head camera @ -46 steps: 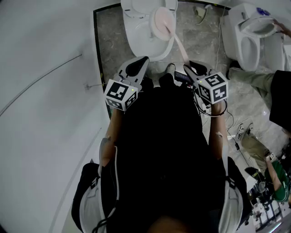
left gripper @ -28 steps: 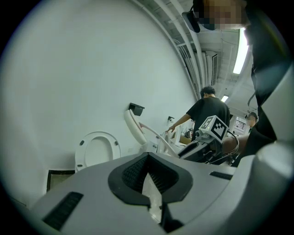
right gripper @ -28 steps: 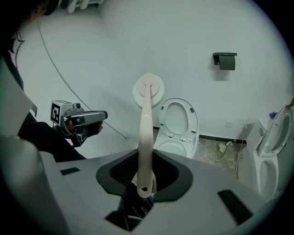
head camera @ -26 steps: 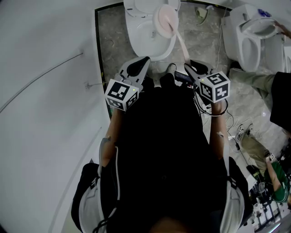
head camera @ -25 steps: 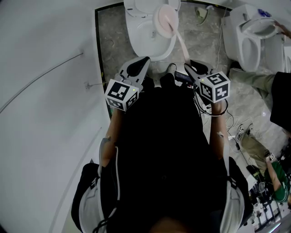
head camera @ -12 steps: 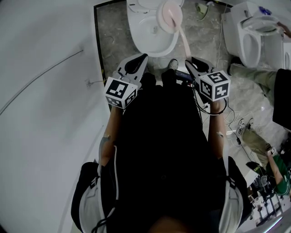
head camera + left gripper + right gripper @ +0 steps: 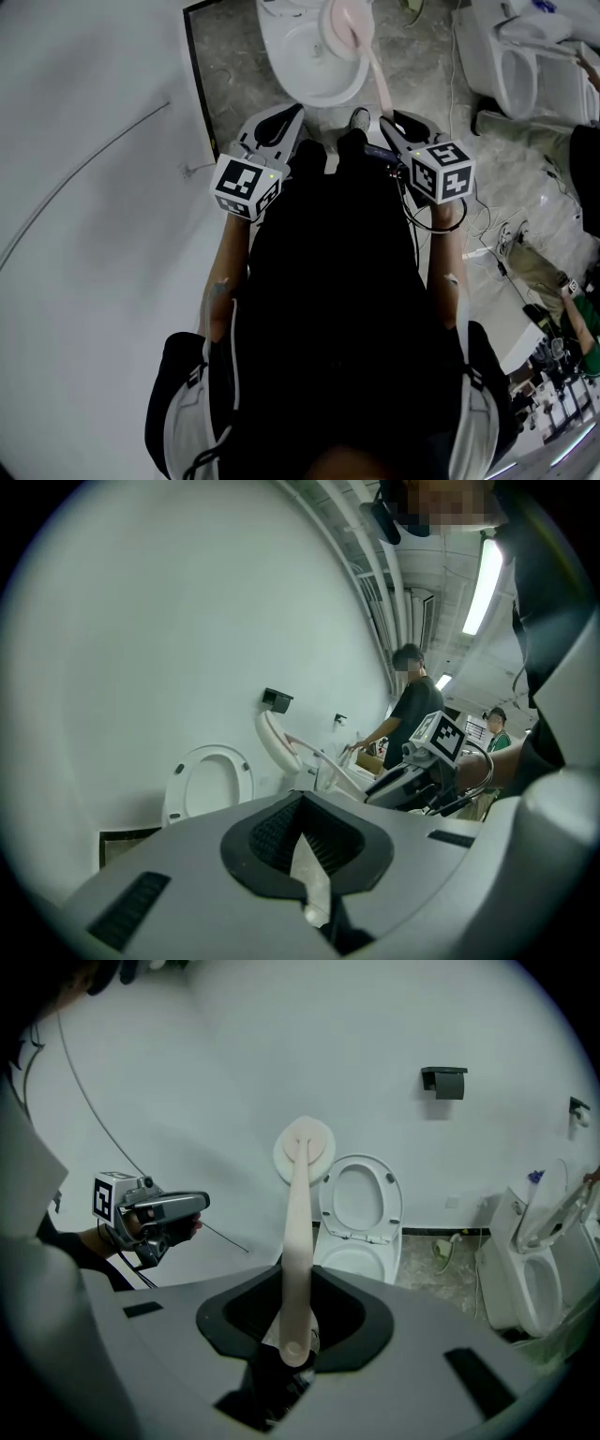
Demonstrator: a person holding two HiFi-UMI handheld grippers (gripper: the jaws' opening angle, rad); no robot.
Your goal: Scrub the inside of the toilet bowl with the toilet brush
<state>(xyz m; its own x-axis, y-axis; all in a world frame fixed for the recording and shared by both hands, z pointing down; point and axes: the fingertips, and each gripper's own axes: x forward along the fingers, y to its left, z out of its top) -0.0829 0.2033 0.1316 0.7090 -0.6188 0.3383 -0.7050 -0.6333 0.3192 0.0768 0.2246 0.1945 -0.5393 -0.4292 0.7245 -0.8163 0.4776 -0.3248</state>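
Toilet brush: handle clamped in the right hand-held gripper, jaws tight on its lower end, pink head up front. From the head view the head sits over the right side of the toilet bowl; contact can't be made out. Seat is up. Left hand-held gripper is level beside the right one, jaws together with nothing in them. Second toilet further right on the marble floor.
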